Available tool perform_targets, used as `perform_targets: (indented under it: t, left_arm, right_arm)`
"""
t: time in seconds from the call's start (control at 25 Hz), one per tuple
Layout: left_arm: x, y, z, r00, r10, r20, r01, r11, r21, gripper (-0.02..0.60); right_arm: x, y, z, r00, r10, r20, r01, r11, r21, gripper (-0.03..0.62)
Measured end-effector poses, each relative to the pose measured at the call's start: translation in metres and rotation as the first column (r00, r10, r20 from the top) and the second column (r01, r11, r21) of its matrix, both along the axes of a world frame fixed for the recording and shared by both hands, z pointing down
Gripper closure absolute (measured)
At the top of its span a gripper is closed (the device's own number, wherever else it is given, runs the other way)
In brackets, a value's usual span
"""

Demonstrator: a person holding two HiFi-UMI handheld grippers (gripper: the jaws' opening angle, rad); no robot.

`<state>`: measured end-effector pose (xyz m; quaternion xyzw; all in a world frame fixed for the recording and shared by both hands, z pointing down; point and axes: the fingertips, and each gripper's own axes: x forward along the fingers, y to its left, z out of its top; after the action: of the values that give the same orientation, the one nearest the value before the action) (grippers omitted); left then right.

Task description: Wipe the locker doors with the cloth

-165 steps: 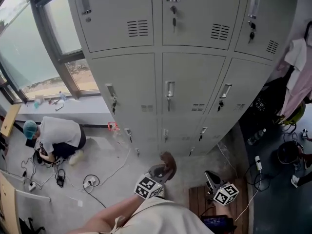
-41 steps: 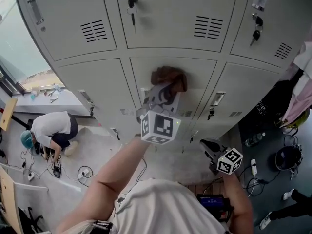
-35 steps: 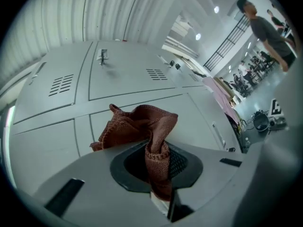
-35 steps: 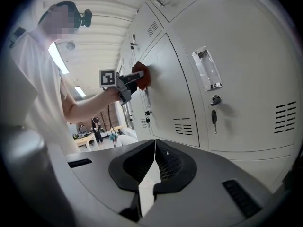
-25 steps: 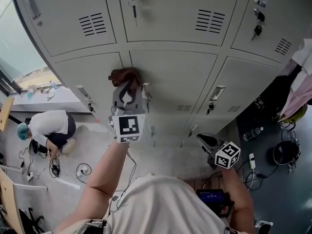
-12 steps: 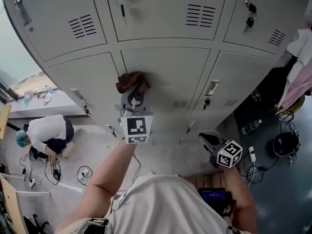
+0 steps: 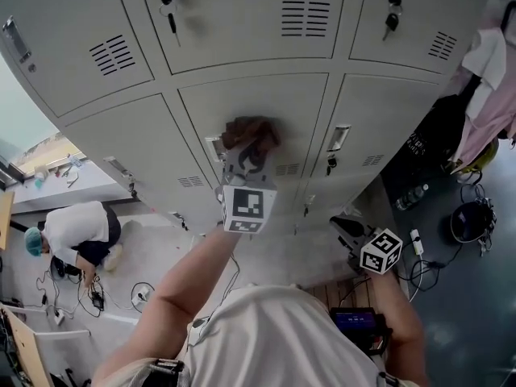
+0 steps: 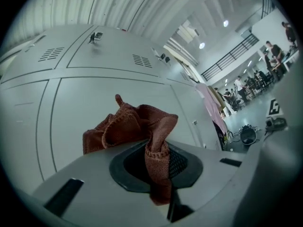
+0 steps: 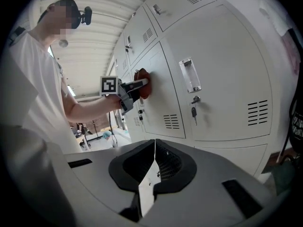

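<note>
Against the middle locker door point(image 7: 284, 103), just right of its handle, the left gripper point(image 7: 247, 147) presses a brown cloth point(image 7: 251, 131), jaws clamped on a fold of it. Low on the right, the right gripper point(image 7: 345, 226) hangs with jaws together and nothing between them, well apart from the lockers.
</note>
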<state>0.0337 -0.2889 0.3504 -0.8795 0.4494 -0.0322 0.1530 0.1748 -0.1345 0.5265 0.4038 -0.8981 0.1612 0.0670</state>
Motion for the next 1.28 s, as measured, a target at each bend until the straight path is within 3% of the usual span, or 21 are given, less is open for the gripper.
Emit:
perform_targets:
  t: [0.16,0.4,0.6,0.76,0.88,1.0,1.28]
  left_arm:
    - [0.029,0.003,0.003,0.997,0.081,-0.011,-0.081,0.996,-0.048,0.540]
    - [0.086,0.008,0.013,0.976,0.216,0.039,-0.211,0.972,-0.103,0.540]
    - [0.131,0.016,0.024,0.938,0.334,0.095,-0.318,0.936,-0.152,0.540]
    - [0.149,0.018,0.036,0.916,0.375,0.140,-0.351,0.921,-0.170,0.540]
    - [0.146,0.018,0.052,0.913,0.384,0.138,-0.350,0.911,-0.217,0.540]
    - [0.128,0.015,0.062,0.925,0.373,0.074,-0.342,0.902,-0.263,0.540]
    - [0.051,0.007,0.064,0.975,0.221,0.010,-0.212,0.946,-0.245,0.540]
  right_arm:
    - [0.008,0.005,0.002,1.000,0.024,0.001,-0.024,1.000,-0.004,0.577]
    - [0.018,0.011,0.002,0.998,0.055,-0.003,-0.055,0.998,-0.001,0.577]
    - [0.027,0.016,0.002,0.997,0.081,-0.001,-0.081,0.997,0.000,0.577]
    - [0.032,0.019,0.002,0.996,0.090,0.002,-0.090,0.996,0.001,0.577]
    - [0.031,0.018,0.003,0.996,0.087,0.006,-0.087,0.996,-0.002,0.577]
    - [0.025,0.013,0.001,0.998,0.069,0.007,-0.069,0.998,0.004,0.577]
    - [0.008,0.004,-0.001,1.000,0.018,0.006,-0.018,1.000,0.008,0.577]
